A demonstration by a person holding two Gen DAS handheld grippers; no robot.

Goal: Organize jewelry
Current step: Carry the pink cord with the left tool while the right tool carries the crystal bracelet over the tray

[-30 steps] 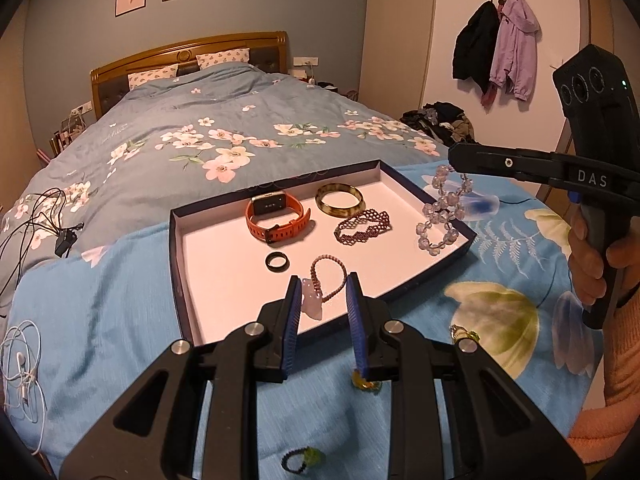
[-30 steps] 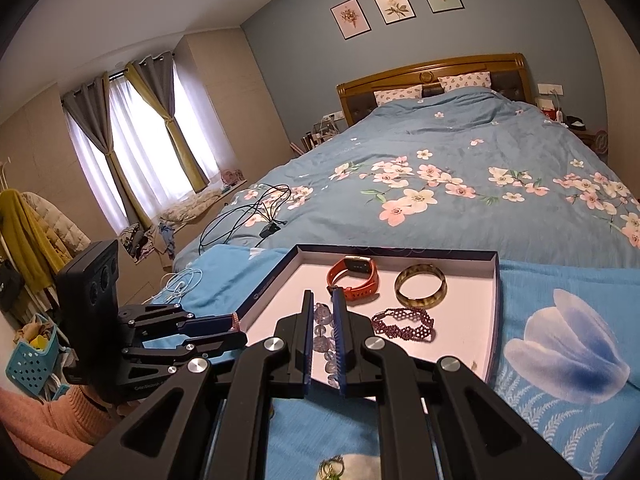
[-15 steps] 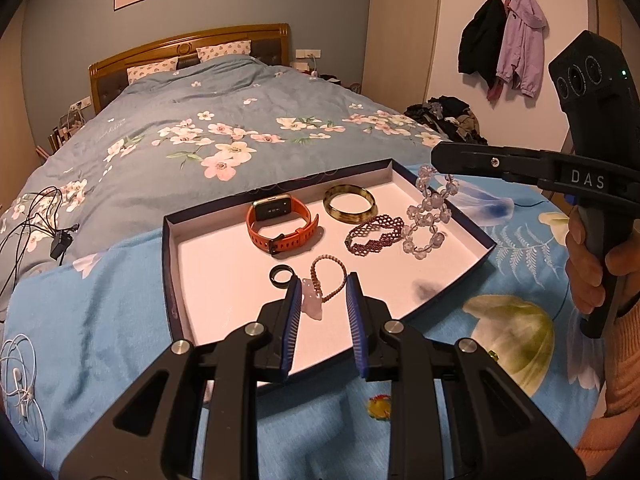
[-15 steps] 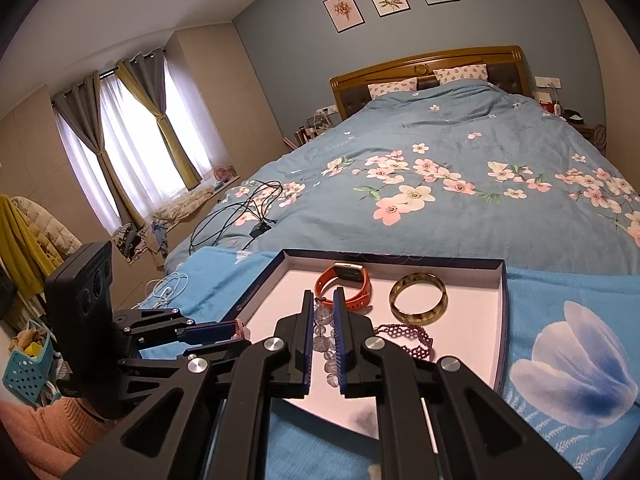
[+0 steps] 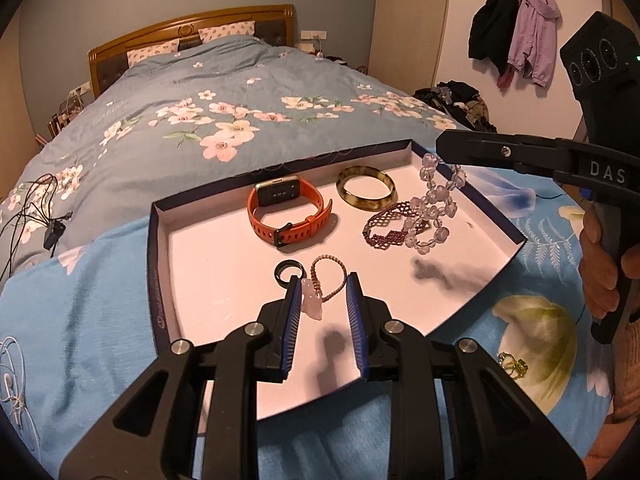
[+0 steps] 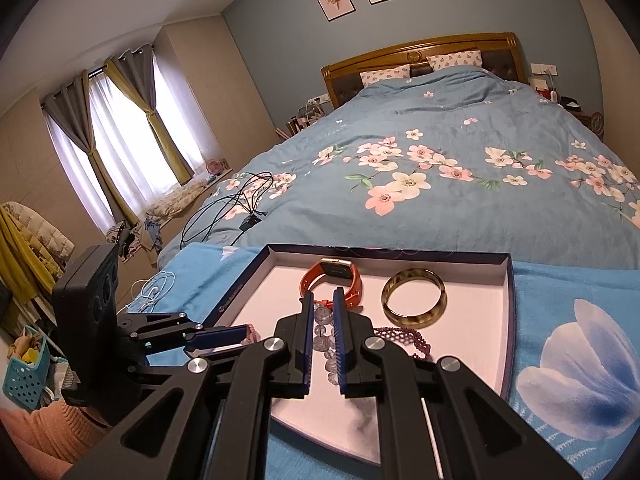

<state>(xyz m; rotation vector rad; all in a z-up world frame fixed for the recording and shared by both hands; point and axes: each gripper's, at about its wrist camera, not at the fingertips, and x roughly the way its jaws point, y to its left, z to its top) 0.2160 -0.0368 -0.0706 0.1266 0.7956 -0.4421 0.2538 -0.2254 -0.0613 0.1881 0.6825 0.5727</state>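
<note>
Right gripper: fingers closed on a clear bead bracelet, which hangs from them above the tray, its lower loop over the purple woven bracelet. Left gripper: fingers apart, holding nothing, over the pale stone pendant of a cord bracelet lying in the tray. Also in the tray: black ring, orange smartwatch, tortoiseshell bangle. A green-stoned ring lies outside on the blue blanket covering the bed.
</note>
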